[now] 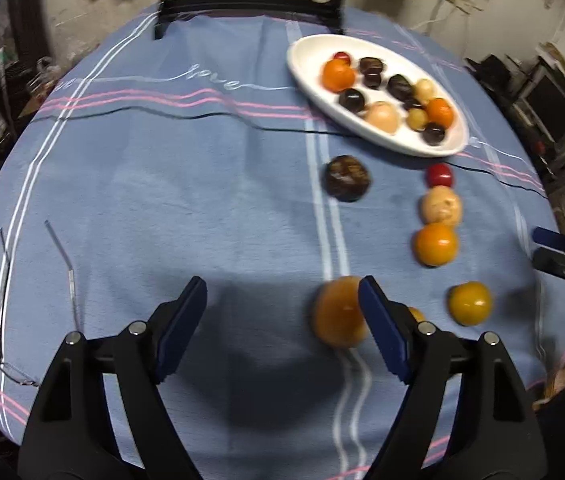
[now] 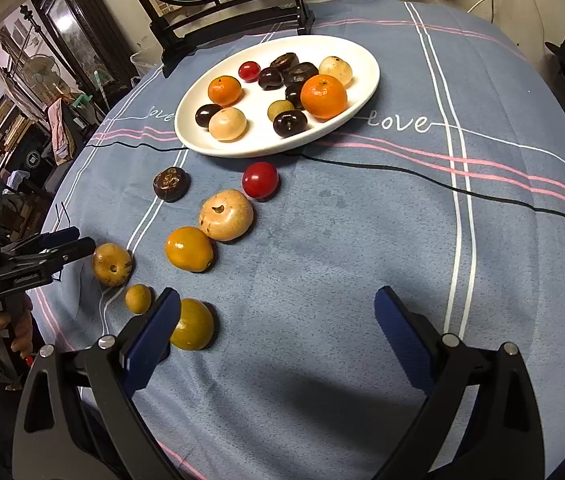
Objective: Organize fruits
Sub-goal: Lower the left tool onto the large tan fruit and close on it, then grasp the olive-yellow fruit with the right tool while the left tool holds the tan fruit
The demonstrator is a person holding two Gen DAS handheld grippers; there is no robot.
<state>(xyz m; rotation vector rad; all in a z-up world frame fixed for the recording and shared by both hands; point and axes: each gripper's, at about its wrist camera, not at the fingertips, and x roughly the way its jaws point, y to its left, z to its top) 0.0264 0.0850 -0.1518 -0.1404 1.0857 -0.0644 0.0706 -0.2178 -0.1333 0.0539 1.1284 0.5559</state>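
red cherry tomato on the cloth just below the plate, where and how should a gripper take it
Grip the red cherry tomato across its widest middle, coming down from above. It is small, round and smooth, so pads off-centre would likely squeeze it out. Set the pads on its left and right, where the cloth is bare; the tan fruit sits close on its near-left.

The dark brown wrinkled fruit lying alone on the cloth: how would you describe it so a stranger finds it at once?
Start at the oval white plate on the blue striped tablecloth. Just in front of its near rim, beside the white double stripe, lies the dark brown wrinkled fruit. It sits apart from the line of red, tan and orange fruits, and is the only dark one off the plate.
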